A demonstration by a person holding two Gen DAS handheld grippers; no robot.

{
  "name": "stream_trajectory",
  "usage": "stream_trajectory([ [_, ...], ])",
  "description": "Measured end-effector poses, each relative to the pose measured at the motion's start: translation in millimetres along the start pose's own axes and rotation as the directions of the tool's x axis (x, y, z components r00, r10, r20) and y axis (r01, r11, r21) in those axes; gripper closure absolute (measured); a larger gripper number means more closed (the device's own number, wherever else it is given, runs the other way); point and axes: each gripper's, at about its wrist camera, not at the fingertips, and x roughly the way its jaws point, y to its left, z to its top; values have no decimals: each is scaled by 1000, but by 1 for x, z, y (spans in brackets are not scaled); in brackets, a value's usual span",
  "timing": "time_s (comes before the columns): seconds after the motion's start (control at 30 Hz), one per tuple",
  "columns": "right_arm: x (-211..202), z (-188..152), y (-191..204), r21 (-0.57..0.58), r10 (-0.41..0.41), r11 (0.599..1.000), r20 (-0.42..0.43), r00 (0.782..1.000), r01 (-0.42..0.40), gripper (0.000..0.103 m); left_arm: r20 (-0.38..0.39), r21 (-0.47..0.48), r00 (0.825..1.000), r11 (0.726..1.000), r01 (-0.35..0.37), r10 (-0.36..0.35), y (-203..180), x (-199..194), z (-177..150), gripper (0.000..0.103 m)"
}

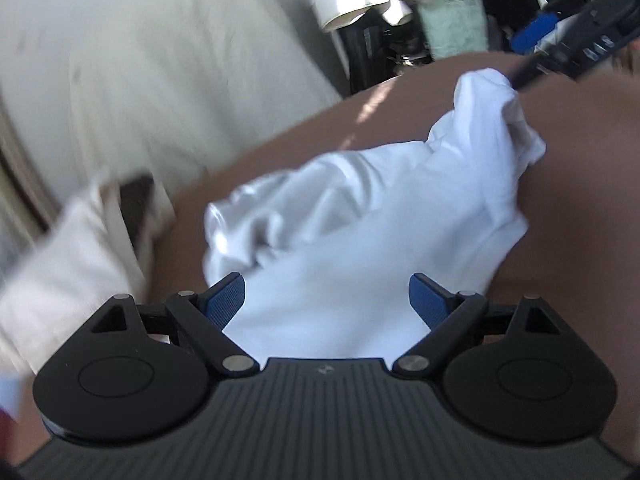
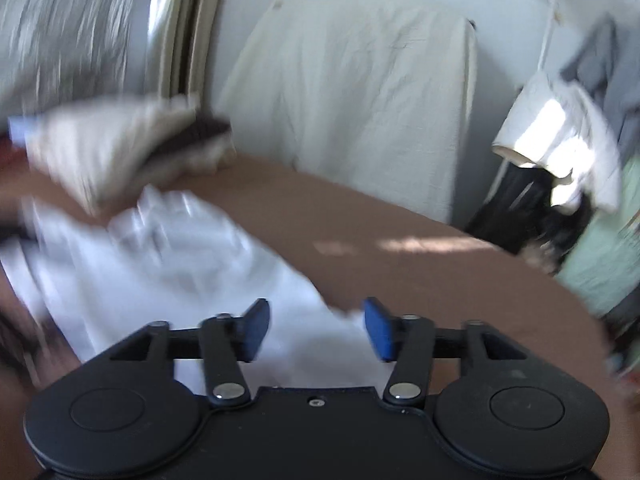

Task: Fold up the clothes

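Note:
A crumpled white garment [image 1: 360, 208] lies on a brown surface [image 1: 580, 160]. In the left wrist view my left gripper [image 1: 326, 284] hovers over the garment's near part, jaws wide apart and holding nothing; cloth shows below the gap. My right gripper [image 2: 315, 308] stands open over another edge of the same garment [image 2: 140, 256], its blue pads clear of the cloth. In the left wrist view that right gripper [image 1: 532, 68] sits at the garment's far corner, with one dark fingertip [image 1: 522, 78] at the cloth. Both views are motion-blurred.
A cream and dark stack of cloth [image 2: 112, 148] rests at the brown surface's [image 2: 400, 240] left edge. A cream sheet [image 2: 352, 92] hangs behind. To the right are a white cylinder-shaped object [image 2: 532, 132], dark clutter [image 2: 520, 208] and a mint-green fabric [image 2: 600, 264].

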Motion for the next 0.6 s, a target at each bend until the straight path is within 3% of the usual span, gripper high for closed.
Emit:
stream_trajectory([
  [0.07, 0, -18, 4, -41, 2, 999, -54, 999, -4, 43, -19, 16, 1000, 1000, 18, -17, 12, -1, 0, 14],
  [0.13, -5, -28, 11, -89, 11, 996, -74, 997, -17, 43, -92, -61, 992, 995, 78, -83, 29, -5, -4, 14],
  [0.23, -9, -35, 22, -229, -46, 973, -57, 997, 32, 42, -244, -207, 947, 965, 160, -209, 54, -10, -15, 13],
  [0.33, -7, -42, 24, -330, -101, 940, -15, 995, 90, 41, -347, -296, 914, 949, 109, -213, 52, -1, -28, 13],
  [0.47, 11, -45, 16, -329, -128, 937, -8, 992, 118, 42, -346, -265, 909, 954, 143, -232, 35, 19, -27, 13],
  [0.6, 32, -45, 12, -352, -151, 924, 22, 988, 149, 40, -349, -205, 933, 979, 17, -89, 20, 44, -24, 9],
])
